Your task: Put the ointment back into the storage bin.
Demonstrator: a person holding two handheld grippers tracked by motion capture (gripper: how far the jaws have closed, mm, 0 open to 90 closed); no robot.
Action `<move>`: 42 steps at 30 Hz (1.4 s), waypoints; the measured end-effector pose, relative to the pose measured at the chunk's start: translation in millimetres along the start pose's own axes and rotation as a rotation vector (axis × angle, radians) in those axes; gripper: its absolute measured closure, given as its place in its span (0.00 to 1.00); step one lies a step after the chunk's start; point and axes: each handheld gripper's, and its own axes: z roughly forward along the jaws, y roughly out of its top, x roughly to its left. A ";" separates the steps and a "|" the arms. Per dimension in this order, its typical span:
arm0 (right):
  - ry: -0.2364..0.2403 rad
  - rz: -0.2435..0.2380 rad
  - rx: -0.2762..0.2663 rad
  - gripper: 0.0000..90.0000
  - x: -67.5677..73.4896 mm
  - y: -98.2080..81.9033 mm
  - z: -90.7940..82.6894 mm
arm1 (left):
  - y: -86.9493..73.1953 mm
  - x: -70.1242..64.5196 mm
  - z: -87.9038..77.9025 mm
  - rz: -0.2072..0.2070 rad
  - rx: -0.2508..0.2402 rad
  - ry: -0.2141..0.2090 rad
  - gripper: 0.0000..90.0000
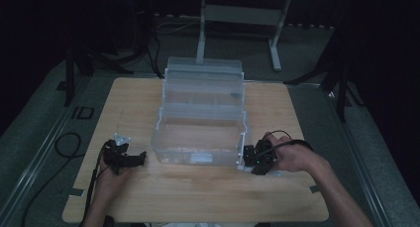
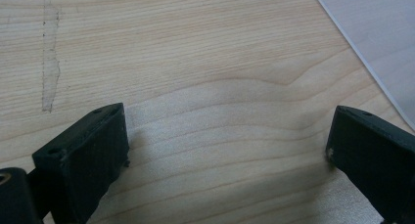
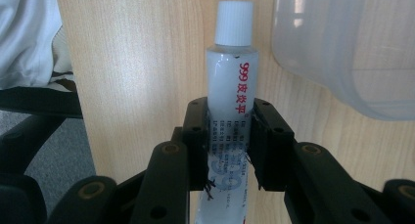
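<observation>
clear box (image 1: pixel 200 115) mid-table | left gripper (image 1: pixel 141 158) beside it (right gripper (image 1: pixel 249 156) opposite)

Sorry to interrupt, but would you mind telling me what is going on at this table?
A person sits at a wooden table with a claw in each hand. The right claw is shut on a small white tube with a white cap and red lettering, held beside the front right corner of a clear plastic organiser box that stands open in the middle of the table. The left claw is open with nothing between its jaws, low over bare wood to the left of the box.
</observation>
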 end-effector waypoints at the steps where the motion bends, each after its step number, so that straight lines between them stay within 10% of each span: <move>1: -0.001 0.001 0.001 0.79 -0.3 0.3 -1.4 | 0.0 0.1 0.0 0.001 0.001 0.000 0.03; 42: -0.062 -0.002 -0.040 0.79 -34.7 21.5 -51.8 | 0.1 -0.2 0.0 -0.004 -0.001 -0.001 0.03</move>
